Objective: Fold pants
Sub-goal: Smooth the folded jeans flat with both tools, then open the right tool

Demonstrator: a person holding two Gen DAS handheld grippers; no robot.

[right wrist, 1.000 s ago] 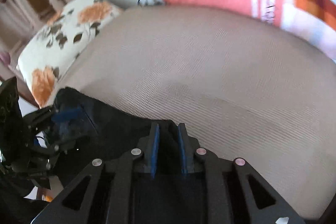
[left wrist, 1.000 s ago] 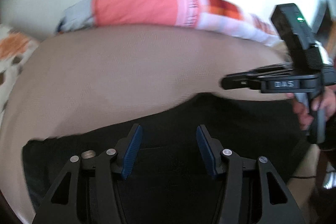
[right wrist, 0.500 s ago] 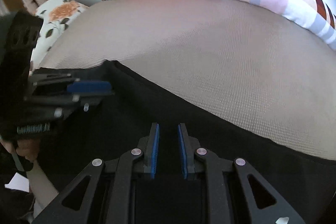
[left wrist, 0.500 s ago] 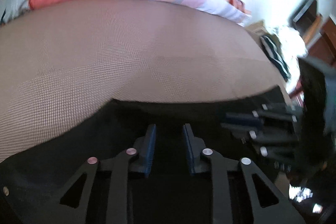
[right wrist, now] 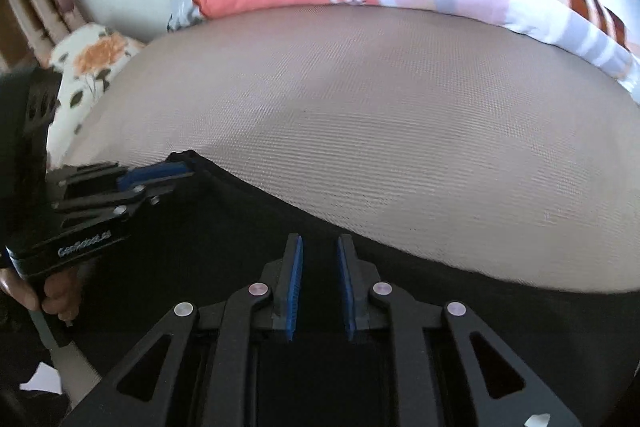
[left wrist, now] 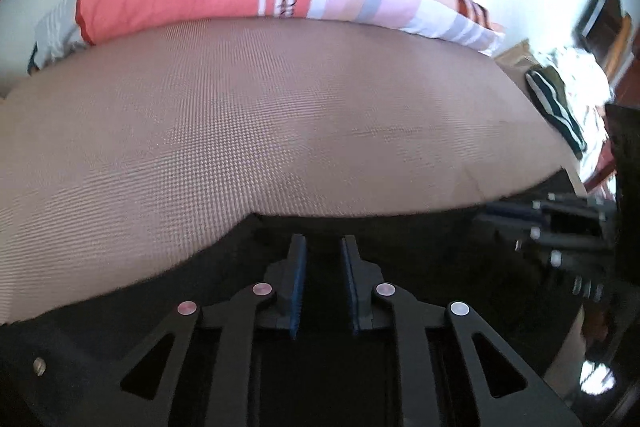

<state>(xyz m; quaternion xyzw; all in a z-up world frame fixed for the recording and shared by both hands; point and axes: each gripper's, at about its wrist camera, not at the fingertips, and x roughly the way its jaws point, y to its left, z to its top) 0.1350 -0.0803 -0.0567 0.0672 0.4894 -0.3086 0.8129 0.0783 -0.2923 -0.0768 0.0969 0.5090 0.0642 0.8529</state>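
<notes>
Pants (left wrist: 224, 267) edge advanced over bed (left wrist: 280, 115) (left tongs (left wrist: 322, 247) closing).

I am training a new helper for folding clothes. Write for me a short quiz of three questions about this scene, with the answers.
1. Multiple choice: what colour are the pants lying on the beige bed cover? A white, B black, C red.
2. True or false: the right hand-held gripper stands wide open, with nothing between its fingers.
3. In the right wrist view, what is printed on the white pillow at the left edge?

Key
1. B.
2. False: it is shut on the pants.
3. Orange flowers with dark leaves.
</notes>
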